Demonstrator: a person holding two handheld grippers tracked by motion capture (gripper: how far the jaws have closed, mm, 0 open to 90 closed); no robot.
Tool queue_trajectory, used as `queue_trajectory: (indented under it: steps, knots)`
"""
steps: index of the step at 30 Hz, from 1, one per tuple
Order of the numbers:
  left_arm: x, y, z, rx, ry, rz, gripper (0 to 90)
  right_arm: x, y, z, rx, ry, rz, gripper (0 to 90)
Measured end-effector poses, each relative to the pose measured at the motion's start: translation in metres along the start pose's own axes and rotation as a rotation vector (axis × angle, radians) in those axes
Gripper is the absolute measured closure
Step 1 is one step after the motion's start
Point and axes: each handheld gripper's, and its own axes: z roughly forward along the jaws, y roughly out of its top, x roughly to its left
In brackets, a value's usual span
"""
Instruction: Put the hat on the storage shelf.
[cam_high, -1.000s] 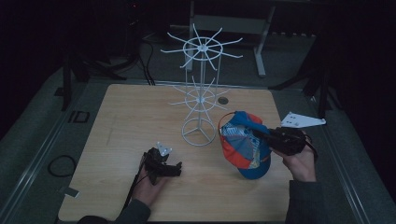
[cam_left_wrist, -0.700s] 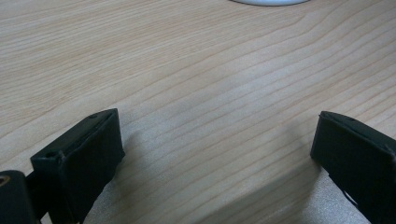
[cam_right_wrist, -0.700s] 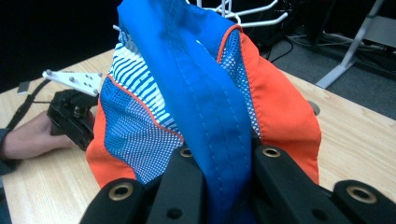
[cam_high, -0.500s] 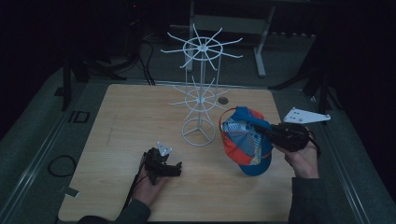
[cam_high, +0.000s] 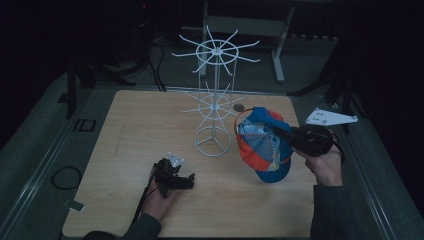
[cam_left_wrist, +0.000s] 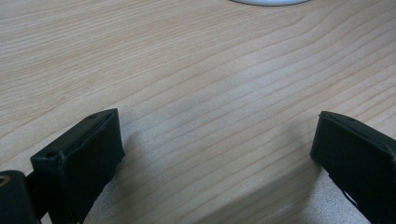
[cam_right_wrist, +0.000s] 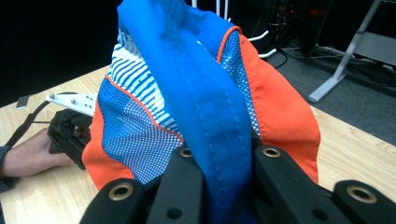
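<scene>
Cap (cam_right_wrist: 210, 93), no readable writing, pinched by right claw (cam_right_wrist: 224, 163); left claw (cam_left_wrist: 215, 154) spread.

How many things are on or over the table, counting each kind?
Caps: 1
White wire racks: 1
Claws: 2, left claw, right claw
Small round dark things by the rack: 1
Total: 5

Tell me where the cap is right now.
In the high view the blue-and-orange cap hangs at the table's right side, clamped in the right hand-held gripper, just right of the white wire rack's ring base.
</scene>
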Motion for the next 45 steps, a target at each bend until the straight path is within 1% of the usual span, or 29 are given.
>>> queue_trajectory:
  steps: [8, 11, 20, 37, 45]
  knots:
    - [0.000, 0.000, 0.000, 0.001, -0.001, 0.000, 2.6, 0.000, 0.008, -0.002, -0.003, -0.014, -0.011, 85.9]
    - [0.000, 0.000, 0.000, 0.000, 0.000, 0.000, 2.6, 0.001, 0.011, -0.003, -0.012, -0.018, -0.012, 85.9]
    - [0.000, 0.000, 0.000, 0.000, 0.000, 0.000, 2.6, 0.002, 0.020, -0.004, -0.046, -0.009, -0.013, 85.8]
    - [0.000, 0.000, 0.000, 0.000, 0.000, 0.000, 2.6, 0.002, 0.034, -0.007, -0.070, -0.008, -0.020, 85.6]
    - [0.000, 0.000, 0.000, 0.001, 0.000, 0.001, 2.6, 0.002, 0.040, -0.012, -0.072, -0.013, -0.025, 85.6]
